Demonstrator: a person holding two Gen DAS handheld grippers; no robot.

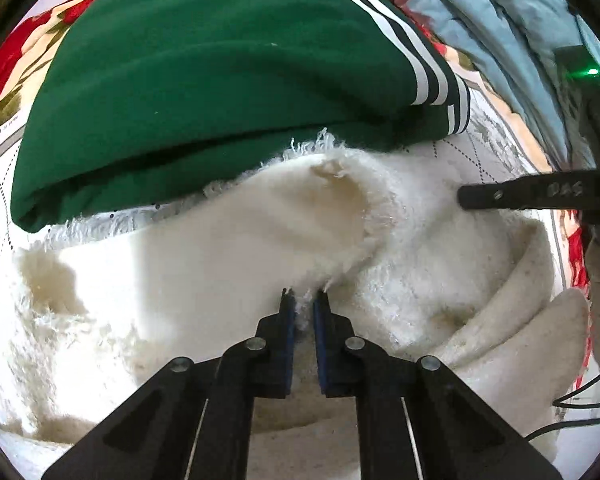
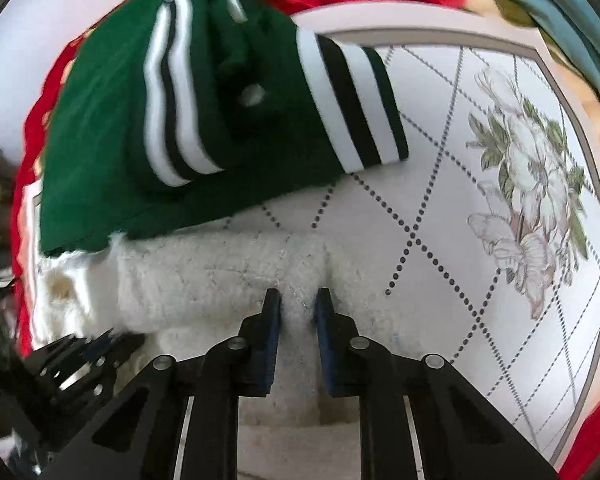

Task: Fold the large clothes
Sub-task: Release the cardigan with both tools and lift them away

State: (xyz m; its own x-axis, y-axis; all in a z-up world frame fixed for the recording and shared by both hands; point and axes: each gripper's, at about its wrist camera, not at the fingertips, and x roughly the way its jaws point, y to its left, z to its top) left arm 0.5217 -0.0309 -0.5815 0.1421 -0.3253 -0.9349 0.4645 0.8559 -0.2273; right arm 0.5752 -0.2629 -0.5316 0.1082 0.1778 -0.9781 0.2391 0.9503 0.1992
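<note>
Both tools, left tool (image 1: 303, 294) and right tool (image 2: 297, 296), clench the unfolded white fleece garment (image 1: 228, 240); ahead lies the folded green jacket (image 1: 204, 80).

A white quilted bedcover (image 2: 480, 184) printed with flowers, red floral bedding (image 1: 8, 60) around it, in bright daylight.

Your left gripper (image 1: 303, 300): aimed steeply down, blue pads nearly together, pinching a tuft of white fleece.
Your right gripper (image 2: 298, 302): aimed steeply down, narrow gap between its pads, fleece pressed between them.
Spacing: your two grippers work close together, each showing in the other's view.
</note>
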